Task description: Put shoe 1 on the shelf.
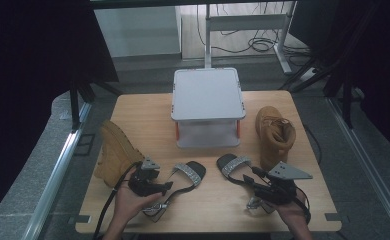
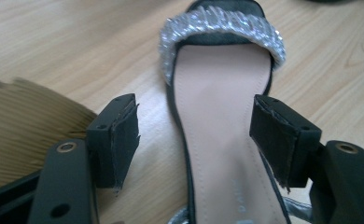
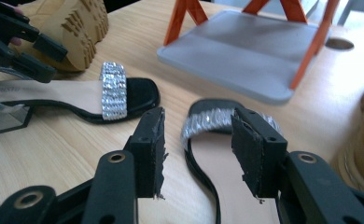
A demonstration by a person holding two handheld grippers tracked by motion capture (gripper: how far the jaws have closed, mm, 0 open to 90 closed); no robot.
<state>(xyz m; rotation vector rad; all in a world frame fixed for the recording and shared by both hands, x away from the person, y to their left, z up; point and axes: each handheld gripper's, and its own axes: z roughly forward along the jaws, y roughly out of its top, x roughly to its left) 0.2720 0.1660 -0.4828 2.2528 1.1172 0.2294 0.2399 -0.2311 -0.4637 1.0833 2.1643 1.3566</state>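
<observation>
Two black sandals with glittering silver toe straps lie on the wooden table (image 1: 148, 112). The left sandal (image 1: 189, 173) sits in front of my left hand. My left gripper (image 1: 166, 186) is open, its jaws standing either side of that sandal's pale insole (image 2: 217, 107) without touching it. The right sandal (image 1: 234, 164) lies toe towards the stand. My right gripper (image 1: 250, 181) is open too, and its jaws (image 3: 201, 149) straddle that sandal's left edge just behind the silver strap (image 3: 213, 119). Over in the right gripper view, the left sandal (image 3: 117, 91) and left gripper (image 3: 21, 42) appear at upper left.
A grey two-level stand with orange legs (image 1: 208, 95) occupies the table's middle back. One tan boot (image 1: 114, 150) lies on its side at the left, close to my left gripper. Another tan boot (image 1: 274, 132) stands at the right, near the right sandal.
</observation>
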